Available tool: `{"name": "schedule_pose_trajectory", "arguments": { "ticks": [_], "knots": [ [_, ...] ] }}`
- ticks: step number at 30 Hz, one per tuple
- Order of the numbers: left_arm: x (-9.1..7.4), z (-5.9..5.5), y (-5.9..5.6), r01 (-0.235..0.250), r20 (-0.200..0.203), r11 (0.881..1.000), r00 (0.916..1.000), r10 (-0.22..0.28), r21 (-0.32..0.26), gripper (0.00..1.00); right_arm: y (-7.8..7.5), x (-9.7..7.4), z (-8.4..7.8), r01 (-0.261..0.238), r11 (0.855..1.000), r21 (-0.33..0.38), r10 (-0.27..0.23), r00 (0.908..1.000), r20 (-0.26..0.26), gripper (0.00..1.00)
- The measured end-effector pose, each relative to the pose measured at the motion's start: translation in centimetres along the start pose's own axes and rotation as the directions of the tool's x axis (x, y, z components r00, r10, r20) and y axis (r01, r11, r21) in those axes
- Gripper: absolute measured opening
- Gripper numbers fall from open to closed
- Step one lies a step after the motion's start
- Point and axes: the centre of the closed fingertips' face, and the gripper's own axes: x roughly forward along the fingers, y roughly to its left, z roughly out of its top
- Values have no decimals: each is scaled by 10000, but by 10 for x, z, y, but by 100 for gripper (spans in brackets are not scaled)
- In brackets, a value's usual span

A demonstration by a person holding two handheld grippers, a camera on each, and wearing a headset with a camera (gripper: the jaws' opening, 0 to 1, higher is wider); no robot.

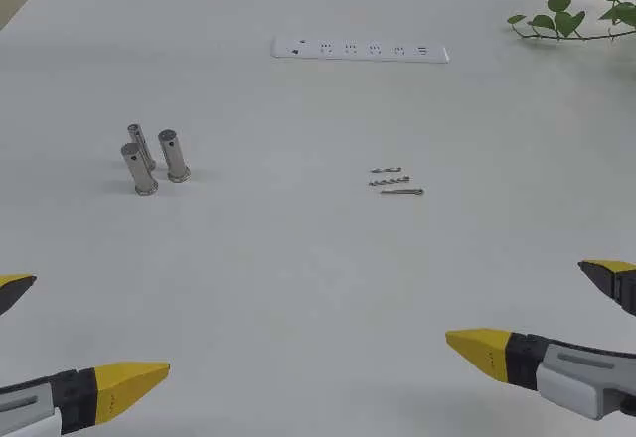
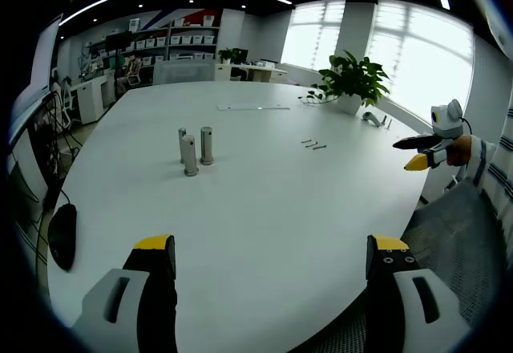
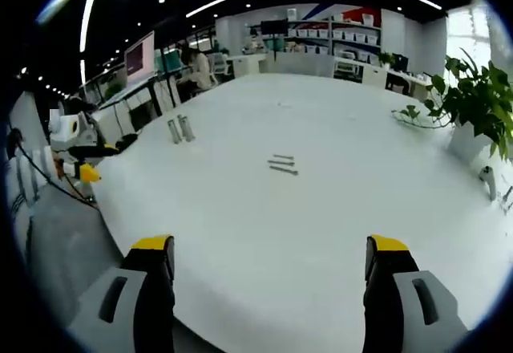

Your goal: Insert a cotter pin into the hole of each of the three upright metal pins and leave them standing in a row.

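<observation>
Three metal pins point(image 1: 153, 158) stand upright in a tight cluster on the white table, left of centre; they also show as metal pins point(image 2: 193, 148) and metal pins point(image 3: 179, 128). Three small cotter pins point(image 1: 395, 182) lie side by side right of centre, also seen as cotter pins point(image 2: 313, 144) and cotter pins point(image 3: 282, 164). My left gripper point(image 1: 60, 343) hovers open at the near left edge, far from the pins, its own jaws spread wide in the left gripper view point(image 2: 272, 250). My right gripper point(image 1: 552, 303) is open at the near right, nothing between its yellow tips point(image 3: 271, 250).
A white power strip point(image 1: 360, 50) lies at the far middle of the table. A potted plant's leaves point(image 1: 581, 5) reach in at the far right. A black mouse-like object point(image 2: 62, 234) sits near the table's left edge. An office with desks lies beyond.
</observation>
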Motion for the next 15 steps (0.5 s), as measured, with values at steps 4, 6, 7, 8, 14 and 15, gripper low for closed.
{"name": "schedule_pose_trajectory", "arguments": {
  "ticks": [4, 6, 7, 8, 14, 15],
  "knots": [
    [1, -6, -2, 37, -215, 10000, 9998, -38, -14, 95, 0, 2, -2, -56, 10000, 49, 56, 10000, -37, 99],
    [2, -6, -2, 10, -189, 10000, 9998, -12, -87, 95, 2, 3, -4, -147, 9999, 87, 148, 9998, -106, 99],
    [2, -6, -2, -7, -182, 9999, 9998, 5, -125, 95, 2, 3, -4, -180, 9998, 72, 181, 9998, -130, 99],
    [3, -6, -1, -32, -180, 9999, 9998, 30, -151, 96, 3, 4, -5, -242, 9997, 27, 242, 9995, -197, 99],
    [5, -10, -1, 5, -361, 9999, 9993, -10, -135, 94, 5, 6, -4, -429, 9985, -352, 412, 9981, -456, 99],
    [6, -11, -1, 53, -422, 9999, 9991, -58, -120, 94, 5, 7, -3, -439, 9984, -369, 421, 9980, -478, 99]
  ]
}}
